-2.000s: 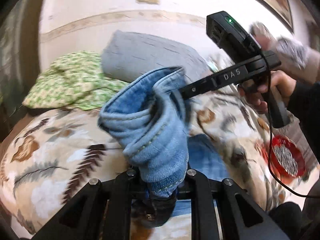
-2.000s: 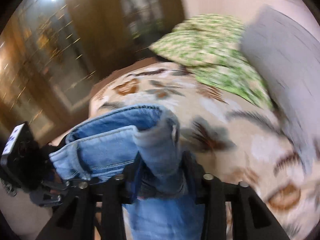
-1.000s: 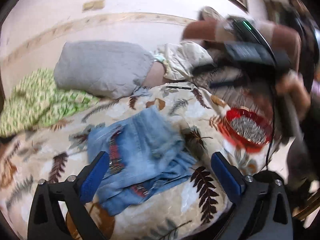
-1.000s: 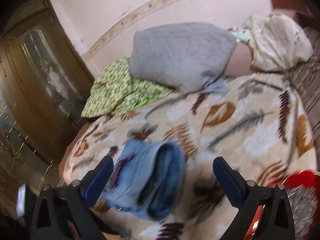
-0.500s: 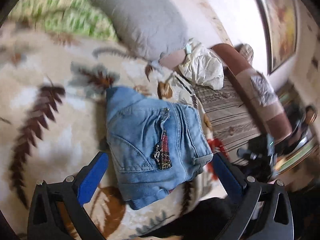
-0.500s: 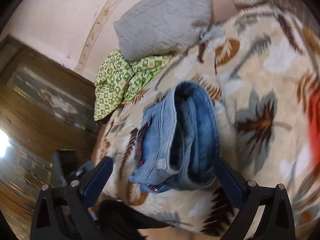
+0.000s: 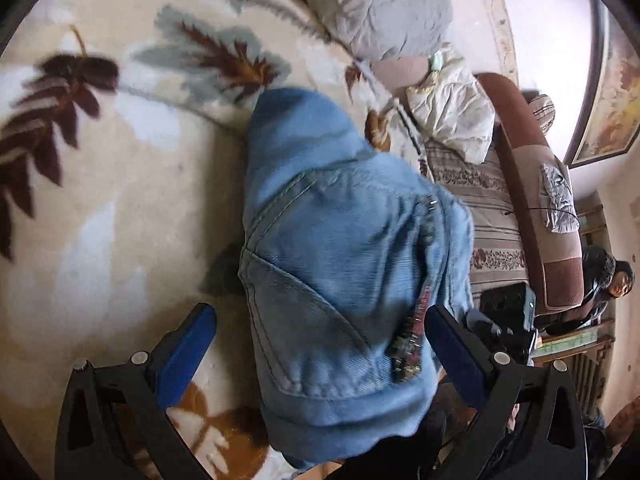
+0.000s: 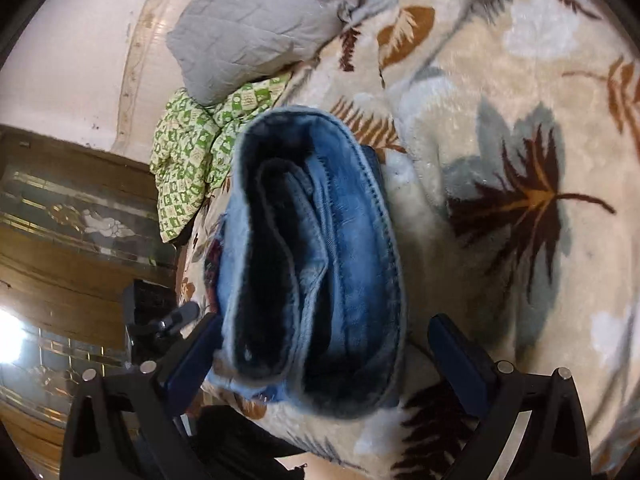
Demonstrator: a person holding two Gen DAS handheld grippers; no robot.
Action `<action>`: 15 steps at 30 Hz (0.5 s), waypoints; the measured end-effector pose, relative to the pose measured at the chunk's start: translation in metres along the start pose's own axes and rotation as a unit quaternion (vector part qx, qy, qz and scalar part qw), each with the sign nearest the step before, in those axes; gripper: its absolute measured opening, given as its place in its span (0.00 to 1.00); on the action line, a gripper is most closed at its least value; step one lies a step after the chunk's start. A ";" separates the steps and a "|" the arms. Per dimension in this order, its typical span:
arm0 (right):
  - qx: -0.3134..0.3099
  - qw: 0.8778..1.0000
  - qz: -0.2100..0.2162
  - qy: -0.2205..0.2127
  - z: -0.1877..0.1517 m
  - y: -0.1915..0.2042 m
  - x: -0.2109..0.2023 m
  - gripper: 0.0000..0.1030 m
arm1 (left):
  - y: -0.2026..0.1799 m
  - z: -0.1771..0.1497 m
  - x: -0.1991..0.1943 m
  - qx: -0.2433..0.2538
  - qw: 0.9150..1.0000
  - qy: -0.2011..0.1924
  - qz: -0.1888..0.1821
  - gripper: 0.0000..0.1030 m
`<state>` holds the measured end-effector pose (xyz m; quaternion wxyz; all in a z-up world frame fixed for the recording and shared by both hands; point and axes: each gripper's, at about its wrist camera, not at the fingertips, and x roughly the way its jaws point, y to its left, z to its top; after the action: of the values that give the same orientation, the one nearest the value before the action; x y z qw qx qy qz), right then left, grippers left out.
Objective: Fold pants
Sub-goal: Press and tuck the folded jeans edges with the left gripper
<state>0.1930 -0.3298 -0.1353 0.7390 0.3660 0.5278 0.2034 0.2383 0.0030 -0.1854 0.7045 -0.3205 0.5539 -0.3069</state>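
Jeans [image 7: 344,280], folded into a thick bundle, lay on the leaf-patterned blanket [image 7: 100,208] of the bed in the left wrist view, between the spread fingers of the left gripper [image 7: 316,344], which clasped nothing. A grey pillow [image 7: 380,4] sat beyond them.

In the right wrist view, the bundle's layered open end [image 8: 312,264] faced the camera, between the right gripper's [image 8: 320,356] wide-apart fingers. A green patterned cloth [image 8: 192,152] lay behind.

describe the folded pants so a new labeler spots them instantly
Start at the cream leaf-print blanket covering the bed; below the grey quilted pillow and green patterned cloth lies a compact bundle. That is the folded pants: the only blue denim here, layers stacked, a back pocket and beaded trim on top.
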 end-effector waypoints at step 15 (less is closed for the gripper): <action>-0.020 1.000 -0.008 0.001 0.011 0.001 0.040 0.66 | -0.021 0.006 0.034 0.027 0.999 0.009 0.043 0.76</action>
<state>0.2182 -0.3052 -0.1578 0.7470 0.3468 0.5276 0.2084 0.2495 -0.0355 -0.1876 0.7204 -0.2745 0.5650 -0.2940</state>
